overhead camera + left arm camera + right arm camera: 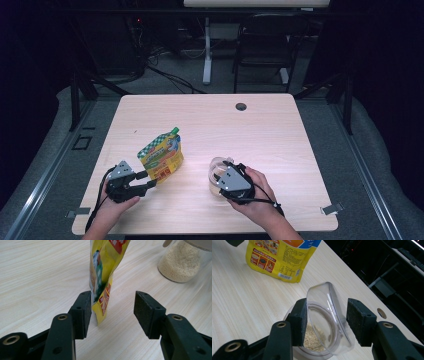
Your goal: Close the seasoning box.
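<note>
From the high view, the pouch (161, 155) stood left of the table's (280, 135) middle, the left gripper (150, 178) at its base; the right gripper (218, 176) hovered over the jar (216, 172) near the front edge.

In the left gripper view, spread jaws flanked the pouch (103, 277), one pad touching.

In the right gripper view, open jaws straddled the jar's tilted clear lid (329, 315).

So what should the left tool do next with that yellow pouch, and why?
Probably close the left tool on the yellow pouch: its lower edge stands upright between the open jaws, beside one pad and clear of the other, and the jar of grains sits with its lid tipped up.
</note>
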